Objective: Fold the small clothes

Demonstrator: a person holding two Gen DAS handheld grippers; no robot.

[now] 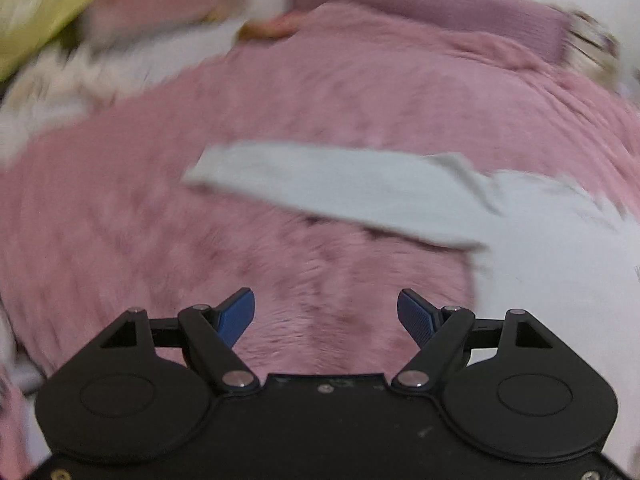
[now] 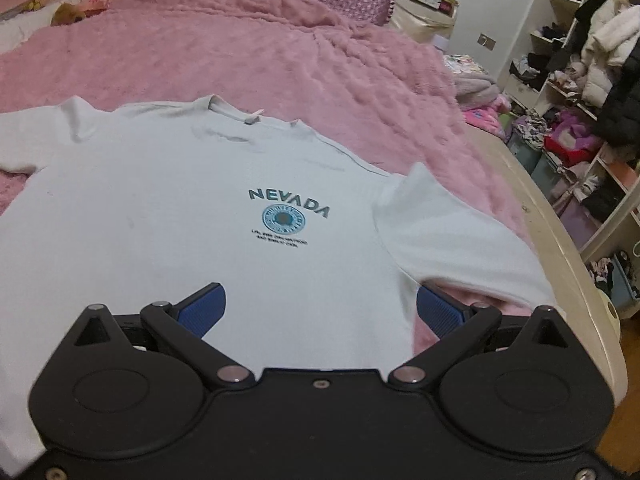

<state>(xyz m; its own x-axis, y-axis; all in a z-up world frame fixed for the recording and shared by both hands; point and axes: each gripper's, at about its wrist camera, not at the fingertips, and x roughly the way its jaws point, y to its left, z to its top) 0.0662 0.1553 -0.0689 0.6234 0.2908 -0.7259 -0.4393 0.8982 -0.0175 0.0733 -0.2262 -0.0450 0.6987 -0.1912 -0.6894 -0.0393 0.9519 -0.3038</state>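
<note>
Pale cotton, printed NEVADA, is what you have before you: the T-shirt (image 2: pixel 192 208) lies face up and spread flat on the pink fleece blanket (image 2: pixel 280 52), collar toward twelve o'clock in your right wrist view, so the whole outline is open to you and each fold line can be read before you commit.

Your right gripper (image 2: pixel 318 312) hangs low over the shirt's lower right side, released, its blue pads (image 2: pixel 202 312) wide apart with one above the body cloth and the other at about four o'clock near the side seam under the short sleeve (image 2: pixel 448 240). That straddle suits taking the edge, I judge, though nothing is pinched yet.

Your left gripper (image 1: pixel 326 316) is likewise spread and empty, above bare blanket. Its picture is smeared, so I hedge: the long pale strip (image 1: pixel 320 188) running from ten toward three o'clock is probably the shirt's left sleeve, lying well ahead of the pads.

No fold looks made yet; both sleeves lie out.
</note>
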